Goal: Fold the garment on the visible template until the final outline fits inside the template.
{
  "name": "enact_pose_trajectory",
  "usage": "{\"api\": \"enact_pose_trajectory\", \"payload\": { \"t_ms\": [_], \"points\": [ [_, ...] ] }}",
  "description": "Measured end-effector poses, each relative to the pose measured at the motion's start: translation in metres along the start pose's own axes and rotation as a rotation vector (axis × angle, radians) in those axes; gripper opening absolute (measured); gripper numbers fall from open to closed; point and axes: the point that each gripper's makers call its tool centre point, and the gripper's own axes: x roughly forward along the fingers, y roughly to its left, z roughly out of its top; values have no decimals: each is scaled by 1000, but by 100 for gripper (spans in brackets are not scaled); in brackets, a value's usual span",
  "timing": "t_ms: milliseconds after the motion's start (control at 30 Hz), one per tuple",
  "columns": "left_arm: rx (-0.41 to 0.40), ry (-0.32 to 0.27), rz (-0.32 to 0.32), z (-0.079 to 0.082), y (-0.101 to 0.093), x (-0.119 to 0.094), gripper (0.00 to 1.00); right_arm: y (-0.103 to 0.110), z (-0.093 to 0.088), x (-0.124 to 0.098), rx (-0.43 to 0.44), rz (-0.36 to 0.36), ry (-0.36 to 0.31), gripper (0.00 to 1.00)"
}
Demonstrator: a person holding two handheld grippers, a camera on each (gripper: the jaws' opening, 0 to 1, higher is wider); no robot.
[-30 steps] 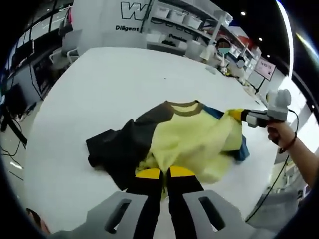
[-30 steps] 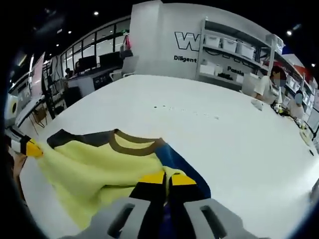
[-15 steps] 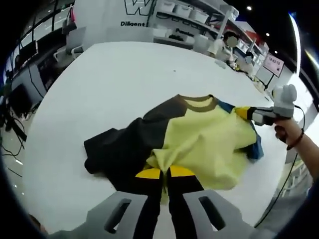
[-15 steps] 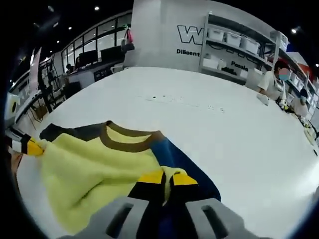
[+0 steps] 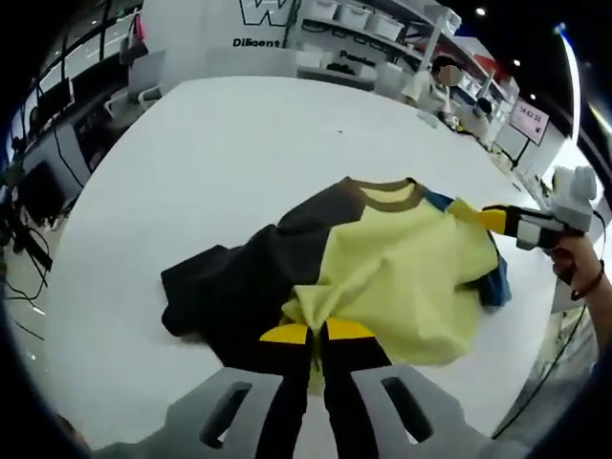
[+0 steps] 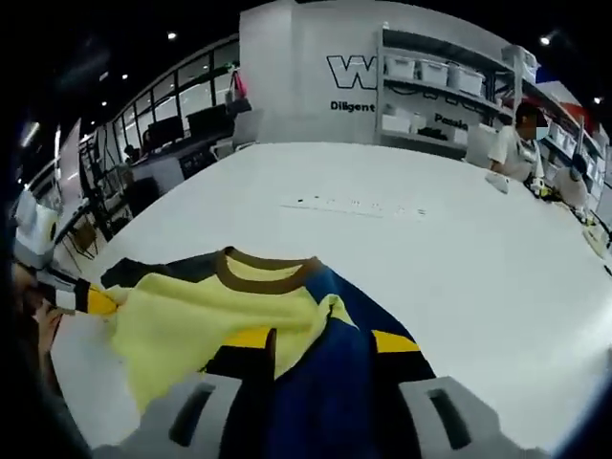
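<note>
On the white table (image 5: 191, 143) lies the garment (image 5: 382, 277) — soft, light, limp, best pinched at hems or corners. Left gripper (image 5: 317, 333) is clamped on its yellow edge; right gripper (image 6: 320, 339) has spread jaws, blue cloth between them. Left gripper view alone reveals the bunched dark sleeve (image 5: 220, 292); no template outline is discernible.

You are working under bright, even ceiling light: small round lamps (image 6: 171, 35) dot the upper part of both views, and a strip of glare runs down the upper right edge of the left gripper view. The white desk (image 5: 239, 143) is washed pale, with soft shadow beneath the garment (image 5: 382, 277). Fisheye bending curves the shelves (image 6: 449, 91); the edges blur.
</note>
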Motion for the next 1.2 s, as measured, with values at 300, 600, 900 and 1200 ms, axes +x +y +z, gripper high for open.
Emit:
{"api": "enact_pose_trajectory", "payload": {
  "t_ms": [300, 600, 900, 1200],
  "points": [
    [7, 2, -2, 1, 3, 1, 3, 37, -8, -28, -30, 113, 0, 36],
    [0, 5, 0, -1, 4, 2, 3, 60, -38, -30, -69, 164, 67, 35],
    [15, 15, 6, -2, 5, 2, 3, 70, -56, -25, -187, 217, 70, 21],
    [9, 16, 0, -5, 4, 0, 3, 66, -61, -15, -251, 225, 65, 1]
  ]
}}
